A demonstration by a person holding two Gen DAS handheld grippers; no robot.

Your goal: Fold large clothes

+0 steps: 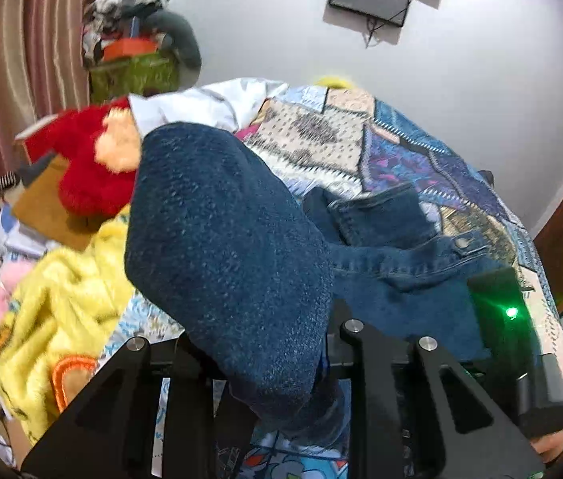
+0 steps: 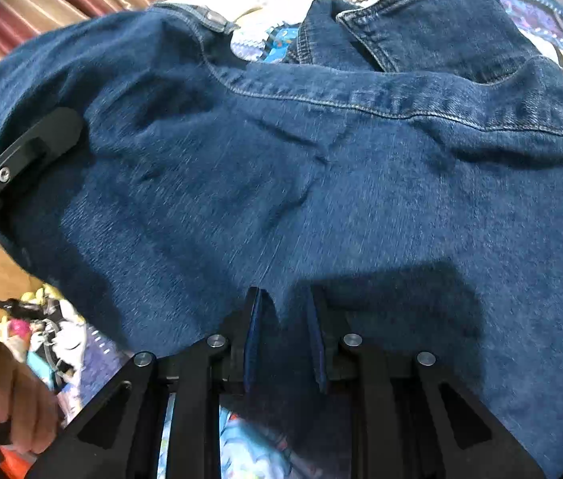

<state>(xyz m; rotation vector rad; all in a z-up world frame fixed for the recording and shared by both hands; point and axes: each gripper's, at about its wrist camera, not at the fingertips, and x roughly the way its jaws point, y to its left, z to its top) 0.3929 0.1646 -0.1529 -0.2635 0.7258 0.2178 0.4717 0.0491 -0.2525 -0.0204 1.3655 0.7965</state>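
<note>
A dark blue denim jacket [image 1: 225, 239] lies on a patchwork bedspread [image 1: 361, 139]. In the left wrist view a thick fold of it rises right in front of the lens and runs down between the fingers of my left gripper [image 1: 281, 391], which is shut on it; the cloth hides the fingertips. The right wrist view shows the jacket [image 2: 321, 199] spread wide, collar and a metal button at the far side. My right gripper [image 2: 285, 319] is shut on a pinch of its near edge. My left gripper's finger [image 2: 30, 151] rests against the jacket's left part.
A red plush toy [image 1: 90, 159] and a yellow fuzzy garment [image 1: 62, 299] lie left of the jacket. A white cloth [image 1: 209, 103] lies beyond. A green basket heaped with clothes [image 1: 133, 68] stands by the striped curtain. A person's hand [image 2: 14, 391] shows at lower left.
</note>
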